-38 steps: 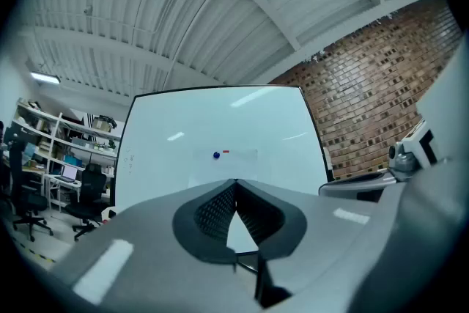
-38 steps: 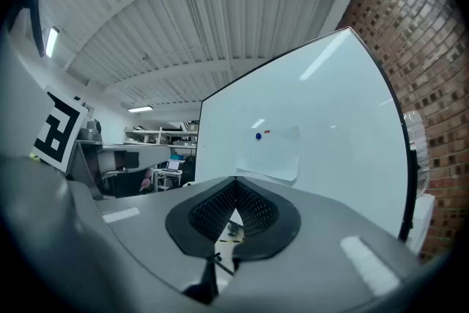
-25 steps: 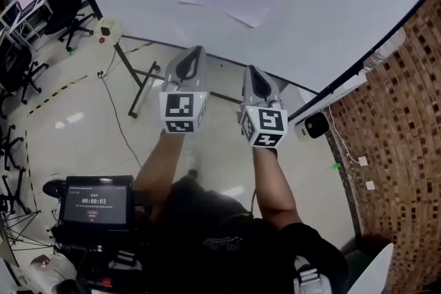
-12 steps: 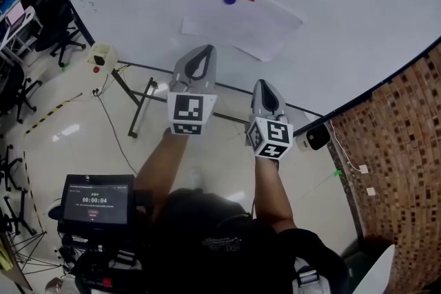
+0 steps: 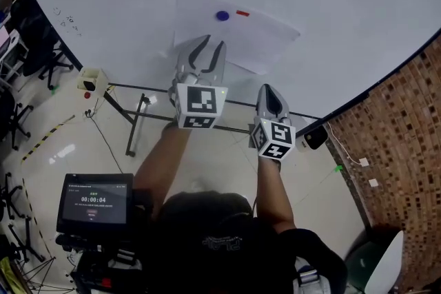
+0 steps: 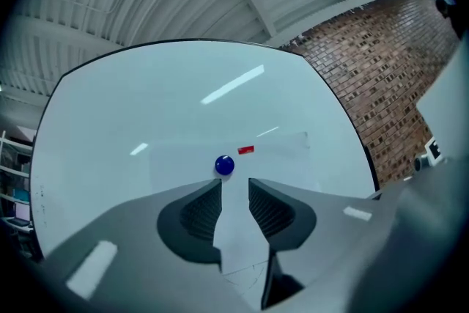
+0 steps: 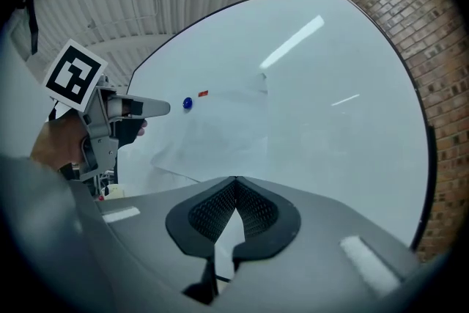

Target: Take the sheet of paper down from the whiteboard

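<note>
Approach step.
- Left gripper [image 5: 207, 46]: jaws opening, nothing between them. The round blue magnet [image 6: 224, 166] sits just beyond its tips, pinning the thin white sheet of paper [image 5: 258, 38] flat on the glossy whiteboard [image 5: 337, 3].
- Right gripper [image 7: 234, 185]: jaws together, empty, to the right of the left gripper and short of the board.
- Next, likely: pinch the small smooth magnet squarely. The freed sheet could slip.

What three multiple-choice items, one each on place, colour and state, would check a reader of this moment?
1. Where on the sheet of paper does the round magnet sit? A near its top edge; B at its bottom corner; C off the sheet.
2. What colour is the round magnet? A green; B blue; C yellow.
3. How do the jaws of the right gripper stand? A wide apart; B clamped on the sheet; C together, empty.
Answers: 1 A, it sits beside the red strip, just under the top edge. 2 B, it is blue in every view. 3 C, the right gripper view shows the pads meeting with nothing between.
</note>
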`<state>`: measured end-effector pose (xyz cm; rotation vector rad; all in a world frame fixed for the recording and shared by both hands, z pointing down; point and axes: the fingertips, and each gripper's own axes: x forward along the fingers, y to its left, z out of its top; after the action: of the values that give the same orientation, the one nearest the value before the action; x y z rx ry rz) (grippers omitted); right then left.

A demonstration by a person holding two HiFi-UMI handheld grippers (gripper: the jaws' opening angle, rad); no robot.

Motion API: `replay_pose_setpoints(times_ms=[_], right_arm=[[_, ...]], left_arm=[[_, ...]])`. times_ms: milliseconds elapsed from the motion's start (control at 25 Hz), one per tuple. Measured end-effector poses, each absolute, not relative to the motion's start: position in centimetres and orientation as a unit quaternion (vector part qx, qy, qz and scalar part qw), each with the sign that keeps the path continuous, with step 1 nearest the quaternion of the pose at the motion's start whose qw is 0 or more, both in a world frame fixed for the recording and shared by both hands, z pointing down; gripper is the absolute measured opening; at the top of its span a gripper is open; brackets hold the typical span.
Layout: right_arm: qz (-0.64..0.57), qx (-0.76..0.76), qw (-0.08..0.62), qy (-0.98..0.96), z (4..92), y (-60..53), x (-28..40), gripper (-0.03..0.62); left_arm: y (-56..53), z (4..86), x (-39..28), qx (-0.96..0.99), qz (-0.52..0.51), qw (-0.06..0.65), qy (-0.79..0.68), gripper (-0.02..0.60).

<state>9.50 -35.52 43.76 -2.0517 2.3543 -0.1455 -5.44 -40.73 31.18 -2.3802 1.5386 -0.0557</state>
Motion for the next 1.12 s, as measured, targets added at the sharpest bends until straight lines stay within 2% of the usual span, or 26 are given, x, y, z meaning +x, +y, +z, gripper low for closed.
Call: replay_pose_setpoints(times_ms=[240,360,400,720,1120], right_arm=[[-0.075,-0.644,0.028,0.761,44.5,-35.9,11.1,0.024],[-0.105,-0.603,0.045,0.789,44.7,-36.7,10.6,0.126],[-0.108,-0.594,0.050,0.796,44.7,-36.9,10.3,0.140],[-0.142,-0.537,0.075,0.828,44.4,-38.6,10.4,0.169],[-0.121,-0.510,0.027,0.851,43.6,-40.4,8.3,0.176]], left_arm=[[-41.7,29.6,-4.1,-0.830,-0.032,0.175,0.529,0.117],[-42.2,28.7,-4.7,-0.821,-0.030,0.181,0.540,0.117],[-42.4,28.4,-4.9,-0.819,-0.030,0.182,0.543,0.117],[-43.6,27.8,-5.4,-0.812,-0.030,0.180,0.554,0.124],[-44.5,27.3,-6.7,-0.794,-0.038,0.176,0.581,0.124]])
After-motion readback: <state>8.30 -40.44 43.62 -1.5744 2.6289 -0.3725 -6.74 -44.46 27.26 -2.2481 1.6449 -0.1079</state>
